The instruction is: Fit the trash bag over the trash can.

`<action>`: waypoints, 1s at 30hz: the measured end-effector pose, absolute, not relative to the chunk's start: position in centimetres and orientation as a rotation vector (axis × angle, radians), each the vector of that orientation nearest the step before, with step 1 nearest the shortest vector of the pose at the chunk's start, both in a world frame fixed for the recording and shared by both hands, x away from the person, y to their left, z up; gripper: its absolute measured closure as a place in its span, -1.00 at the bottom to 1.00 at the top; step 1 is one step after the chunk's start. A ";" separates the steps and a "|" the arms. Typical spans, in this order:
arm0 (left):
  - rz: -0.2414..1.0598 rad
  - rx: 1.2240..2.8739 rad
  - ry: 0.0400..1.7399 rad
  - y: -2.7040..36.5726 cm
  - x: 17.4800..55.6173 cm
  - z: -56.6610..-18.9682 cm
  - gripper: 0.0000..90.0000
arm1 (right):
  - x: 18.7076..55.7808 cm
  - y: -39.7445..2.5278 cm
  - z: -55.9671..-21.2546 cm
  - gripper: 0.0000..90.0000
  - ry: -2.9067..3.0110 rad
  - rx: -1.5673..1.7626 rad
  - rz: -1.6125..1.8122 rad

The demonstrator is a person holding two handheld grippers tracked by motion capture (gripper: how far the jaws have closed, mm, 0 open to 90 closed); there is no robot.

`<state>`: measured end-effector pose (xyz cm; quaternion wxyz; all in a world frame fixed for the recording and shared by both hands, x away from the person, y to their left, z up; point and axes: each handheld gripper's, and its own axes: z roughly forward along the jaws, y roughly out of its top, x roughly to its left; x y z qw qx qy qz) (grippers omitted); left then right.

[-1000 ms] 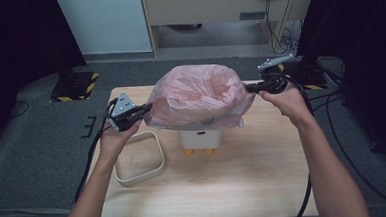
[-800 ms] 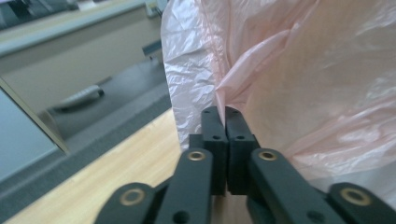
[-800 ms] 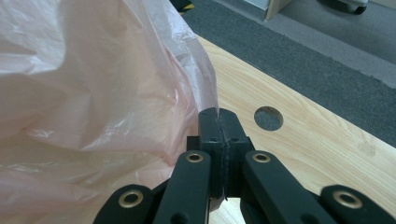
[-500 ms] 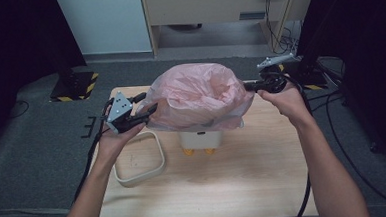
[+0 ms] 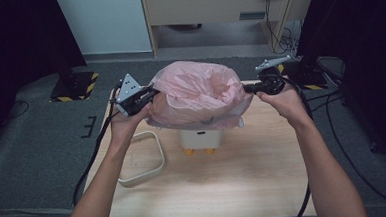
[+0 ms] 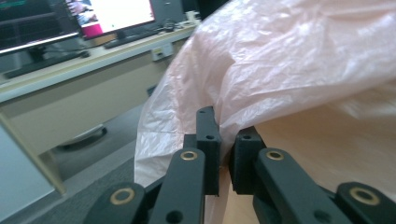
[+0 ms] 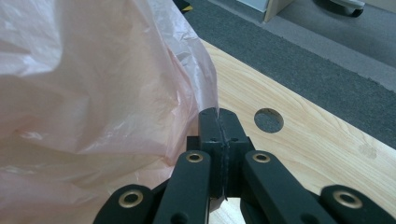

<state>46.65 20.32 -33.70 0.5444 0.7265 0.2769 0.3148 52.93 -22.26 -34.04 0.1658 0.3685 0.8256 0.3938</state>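
Since the earlier frames my left gripper [image 5: 149, 97] has moved in to the bag's left rim; its jaws, slightly parted, straddle the film edge w/o a firm pinch yet. Right gripper [image 5: 248, 88] has its jaws pressed together, pinching the opposite rim to keep the mouth taut. Pink plastic bag [image 5: 198, 95] sits centre frame, draped over the white bin [image 5: 200, 138] on the table [image 5: 245, 186], approx. ready for pulling down. White frame [image 5: 141, 159] lies lower left, unused.
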 end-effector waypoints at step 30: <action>0.605 1.789 0.771 20.2 50.2 -37.1 0.98 | 51.9 -23.6 -37.4 1.00 2.386 1.096 1.111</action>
